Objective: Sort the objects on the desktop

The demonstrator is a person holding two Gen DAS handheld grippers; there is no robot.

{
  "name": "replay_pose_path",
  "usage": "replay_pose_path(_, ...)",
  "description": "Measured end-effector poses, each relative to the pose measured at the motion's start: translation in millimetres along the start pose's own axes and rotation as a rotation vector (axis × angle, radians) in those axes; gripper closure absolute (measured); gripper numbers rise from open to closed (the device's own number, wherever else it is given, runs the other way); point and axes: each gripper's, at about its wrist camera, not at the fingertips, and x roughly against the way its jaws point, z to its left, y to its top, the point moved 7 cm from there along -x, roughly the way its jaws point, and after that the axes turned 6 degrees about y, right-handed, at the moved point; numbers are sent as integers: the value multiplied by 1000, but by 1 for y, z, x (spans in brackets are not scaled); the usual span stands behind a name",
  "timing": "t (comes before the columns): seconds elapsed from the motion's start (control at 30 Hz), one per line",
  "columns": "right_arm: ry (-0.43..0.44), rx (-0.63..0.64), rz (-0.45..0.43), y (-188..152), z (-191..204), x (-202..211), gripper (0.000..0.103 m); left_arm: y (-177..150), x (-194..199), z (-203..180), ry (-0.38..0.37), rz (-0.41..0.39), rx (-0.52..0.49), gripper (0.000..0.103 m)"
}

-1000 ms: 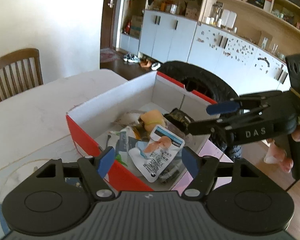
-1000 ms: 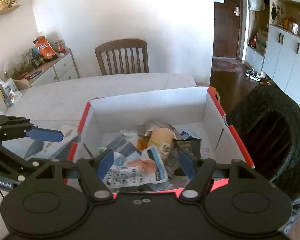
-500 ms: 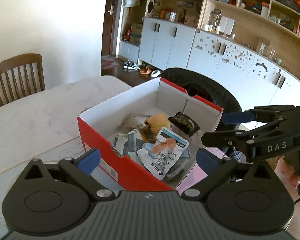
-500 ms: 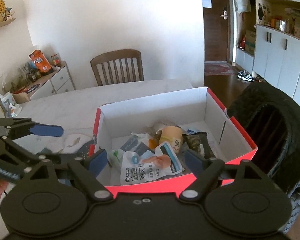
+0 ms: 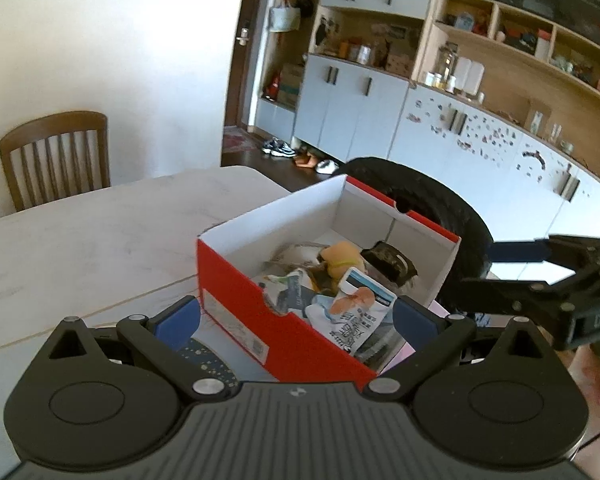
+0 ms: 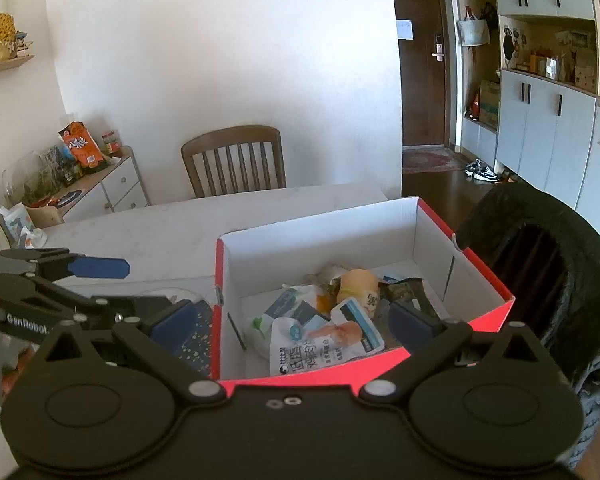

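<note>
Because the red box (image 6: 340, 368) sits at the near corner of the pale table (image 5: 80, 240) with its far side close to the table edge, any knock from a gripper could shove it toward the drop beside the black chair (image 6: 548, 280). Inside the box lie the sorted things: a white snack pouch (image 6: 324, 344) propped against the near wall, a tan rounded item (image 6: 358, 284) behind it, a dark wrapper (image 6: 406, 290) to the right of that, and pale packets (image 6: 288, 308) to the left. None is held.

Judging from the pile, the pouch leans loosely on the others, so a careless reach into the box could tip it or bury something under it.

Just left of the box, a dark speckled item (image 5: 206, 354) lies on the table; what it is cannot be told, and it may be left to sort. Reaching for it brings a finger close to the box's red wall, and a scrape there would drag the light cardboard.

Near the box, the left gripper (image 5: 296, 318) stands spread wide and empty, its blue pads either side of the box corner. The right gripper (image 6: 296, 318) has its jaws opening, with nothing pinched between them. Both hover close together over the same corner, so they could collide if they move at once.
</note>
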Motion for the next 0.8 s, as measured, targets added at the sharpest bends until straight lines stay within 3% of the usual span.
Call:
replay_pose_path(0.3, -42, -6, -19, -6, 12, 11, 1, -6, 18, 8, 30, -5, 28, 0)
replay_pose_path(0.8, -57, 0, 21, -23, 24, 11, 1, -25, 20, 5, 36, 70, -16, 0)
